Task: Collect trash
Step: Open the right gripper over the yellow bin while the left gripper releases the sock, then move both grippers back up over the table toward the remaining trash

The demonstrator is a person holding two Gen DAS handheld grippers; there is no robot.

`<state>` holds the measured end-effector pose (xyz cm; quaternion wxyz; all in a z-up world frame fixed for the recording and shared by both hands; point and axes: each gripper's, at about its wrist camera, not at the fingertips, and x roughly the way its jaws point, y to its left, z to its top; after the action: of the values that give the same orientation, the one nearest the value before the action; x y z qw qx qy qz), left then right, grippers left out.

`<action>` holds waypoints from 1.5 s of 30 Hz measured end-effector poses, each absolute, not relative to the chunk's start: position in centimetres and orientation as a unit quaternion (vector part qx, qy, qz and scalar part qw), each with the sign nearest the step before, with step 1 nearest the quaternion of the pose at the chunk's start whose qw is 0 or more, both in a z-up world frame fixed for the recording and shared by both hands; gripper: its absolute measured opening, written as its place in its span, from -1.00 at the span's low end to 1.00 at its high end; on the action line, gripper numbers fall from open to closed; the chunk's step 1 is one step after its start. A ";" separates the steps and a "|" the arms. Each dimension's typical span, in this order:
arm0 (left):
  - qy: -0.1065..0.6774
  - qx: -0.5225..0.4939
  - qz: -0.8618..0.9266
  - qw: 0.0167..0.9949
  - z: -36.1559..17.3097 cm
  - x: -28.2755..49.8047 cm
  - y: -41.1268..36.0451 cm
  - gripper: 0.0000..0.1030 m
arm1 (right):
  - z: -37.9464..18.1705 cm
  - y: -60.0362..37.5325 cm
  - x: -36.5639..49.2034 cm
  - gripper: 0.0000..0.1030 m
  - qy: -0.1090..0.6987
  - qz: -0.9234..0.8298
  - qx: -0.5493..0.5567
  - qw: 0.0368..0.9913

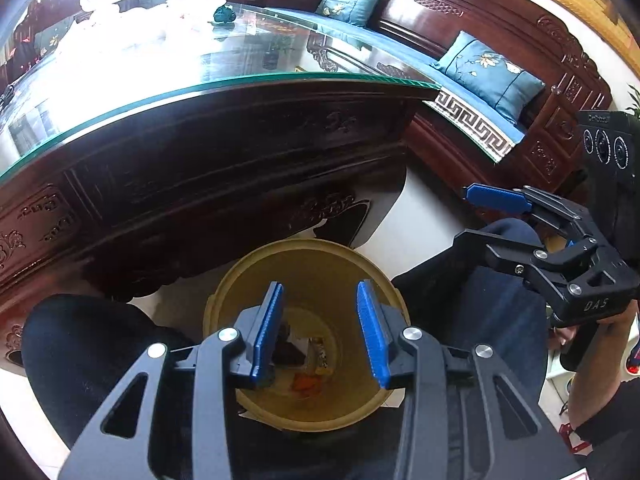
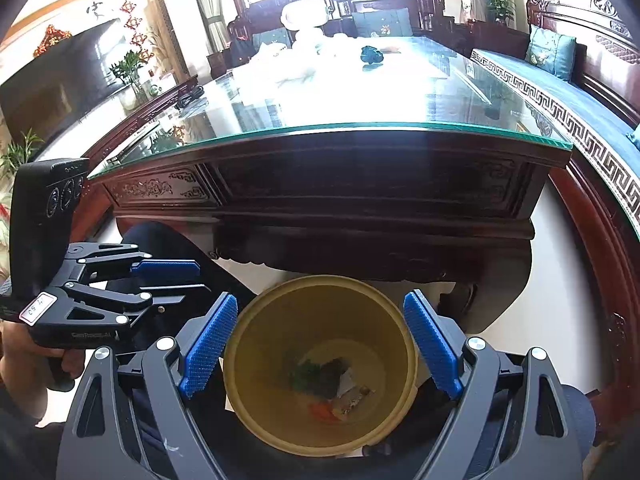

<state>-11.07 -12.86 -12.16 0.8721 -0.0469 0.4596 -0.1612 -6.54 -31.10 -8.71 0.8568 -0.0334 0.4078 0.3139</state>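
My left tool [image 1: 320,332] hangs released, nothing between its pads, over the round yellow plastic bin [image 1: 308,420] so scraps land inside; the right tool [image 2: 316,344], spread empty, waits alongside.

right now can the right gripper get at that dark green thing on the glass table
Probably not from here. The right gripper hangs over the yellow bin, and the dark green thing sits far across the glass table.

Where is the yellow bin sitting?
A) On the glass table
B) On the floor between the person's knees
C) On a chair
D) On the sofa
B: the bin stands on the floor in front of the table, between the person's knees, with trash at its bottom.
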 end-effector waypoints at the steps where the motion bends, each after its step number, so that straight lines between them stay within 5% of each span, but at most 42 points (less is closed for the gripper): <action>1: 0.460 -0.046 -0.159 0.872 -12.2 -11.0 -12.8 -0.24 | -8.7 -31.1 -6.6 0.61 0.408 0.314 -0.034 0.856; 28: 0.437 -0.063 -0.131 0.888 -10.5 -8.6 -10.1 -0.24 | -8.5 -29.7 -3.4 0.60 0.398 0.348 0.001 0.849; 32: 0.418 -0.058 -0.114 0.900 -9.0 -7.0 -8.6 0.05 | -7.7 -28.8 -2.0 0.60 0.383 0.353 0.002 0.854; 45: 0.354 -0.101 -0.048 0.929 -4.3 1.6 -2.0 0.45 | -3.3 -24.3 4.8 0.75 0.328 0.359 -0.022 0.874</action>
<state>1.60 -2.00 -4.30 0.9286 -0.1006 0.3540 -0.0475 4.78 -24.25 -3.29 0.8735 -0.0216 0.3280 0.3591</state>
